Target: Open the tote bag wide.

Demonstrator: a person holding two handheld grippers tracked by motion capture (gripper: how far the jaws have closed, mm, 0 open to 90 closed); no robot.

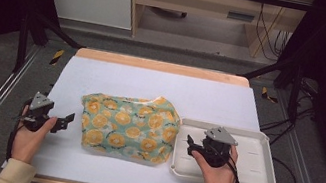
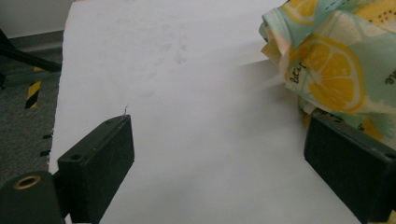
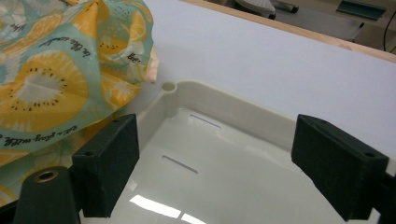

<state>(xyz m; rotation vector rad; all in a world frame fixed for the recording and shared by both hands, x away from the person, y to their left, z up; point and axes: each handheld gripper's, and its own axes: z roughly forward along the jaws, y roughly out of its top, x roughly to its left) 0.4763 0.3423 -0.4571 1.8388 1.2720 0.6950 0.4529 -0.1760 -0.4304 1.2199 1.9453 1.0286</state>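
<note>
- White foam mat [image 1: 162,84] over the table is the biggest thing here, and it's smooth. My guess is a sideways nudge from a jaw would just slide the cloth along instead of picking it up.
- Lemon-print cloth [image 1: 128,125] sits bunched in the middle of the high view, with its right edge touching or just lapping the tray's left rim. If only the top fold gets pinched, I'd expect the rest to unroll and drag, maybe snagging on that rim.
- Cream plastic tray [image 1: 260,162] at lower right looks light and nothing pins it down. A tug on the cloth could shift it.
- Right gripper [image 1: 190,144] hovers over the tray's left part, jaws spread wide with nothing between them. Closing from there could catch the tray wall rather than fabric.
- Left gripper [image 1: 66,120] sits just left of the cloth, jaws wide and empty. In the left gripper view one jaw sits right by the fabric edge, so it might push the cloth rather than straddle it.
</note>
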